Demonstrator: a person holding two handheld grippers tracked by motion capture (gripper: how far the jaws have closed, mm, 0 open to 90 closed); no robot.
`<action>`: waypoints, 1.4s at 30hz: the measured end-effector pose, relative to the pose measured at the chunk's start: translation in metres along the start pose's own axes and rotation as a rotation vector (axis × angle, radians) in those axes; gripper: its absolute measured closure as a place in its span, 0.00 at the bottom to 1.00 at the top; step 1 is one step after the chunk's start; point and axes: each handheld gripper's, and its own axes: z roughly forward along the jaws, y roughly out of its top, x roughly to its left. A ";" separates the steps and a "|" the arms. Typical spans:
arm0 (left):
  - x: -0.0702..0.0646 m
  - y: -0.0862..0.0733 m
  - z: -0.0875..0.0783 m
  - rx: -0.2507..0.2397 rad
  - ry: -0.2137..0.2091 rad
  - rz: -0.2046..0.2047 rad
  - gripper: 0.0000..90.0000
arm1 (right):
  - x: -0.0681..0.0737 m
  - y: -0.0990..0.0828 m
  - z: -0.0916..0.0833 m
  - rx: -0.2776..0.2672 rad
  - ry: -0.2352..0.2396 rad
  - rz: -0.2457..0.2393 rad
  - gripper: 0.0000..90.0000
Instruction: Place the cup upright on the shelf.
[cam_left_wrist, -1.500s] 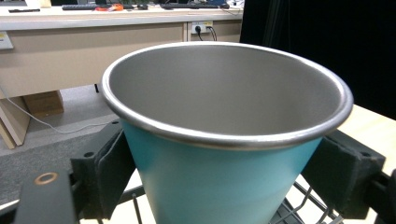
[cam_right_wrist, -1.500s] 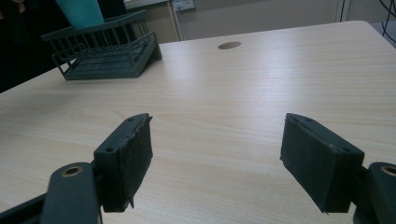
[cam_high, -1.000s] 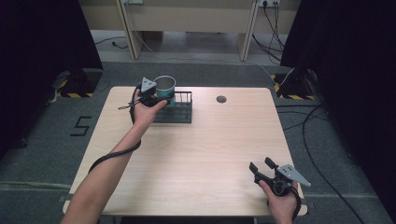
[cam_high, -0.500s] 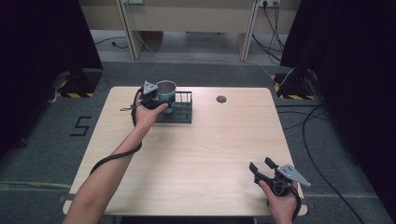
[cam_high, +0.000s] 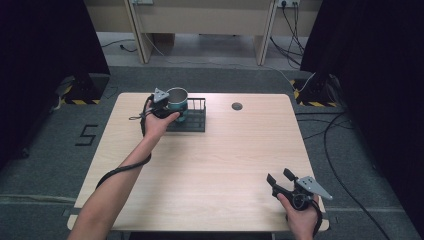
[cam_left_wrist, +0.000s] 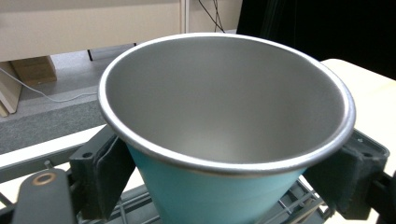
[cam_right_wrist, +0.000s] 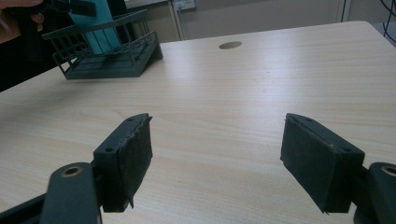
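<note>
I had the left gripper (cam_high: 169, 111) w/ jaws pinching the teal cup (cam_high: 176, 102) upright over the black wire rack (cam_high: 196, 120) at approx 11 o'clock on the table (cam_high: 210, 170), while my right gripper (cam_high: 281, 180) sat at 5 o'clock, jaws spread, nothing between them.

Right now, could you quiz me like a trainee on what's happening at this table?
1. True or false: the left gripper is clamped on the teal cup.
2. What is the cup above? A) the wire rack B) the floor C) the table's hole
3. How do the right gripper's jaws stand?

Key: 1 true. 2 A. 3 Wide apart, holding nothing, over bare table.
</note>
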 end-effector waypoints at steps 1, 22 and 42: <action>0.000 0.000 0.000 0.000 -0.001 0.002 0.16 | 0.000 0.000 0.000 0.000 0.000 0.000 0.28; -0.002 -0.001 -0.022 -0.015 -0.011 0.023 0.16 | 0.000 0.000 0.000 0.003 0.000 -0.001 0.28; 0.004 -0.008 -0.053 -0.049 -0.019 0.026 0.16 | 0.000 0.000 0.000 0.000 -0.002 0.001 0.28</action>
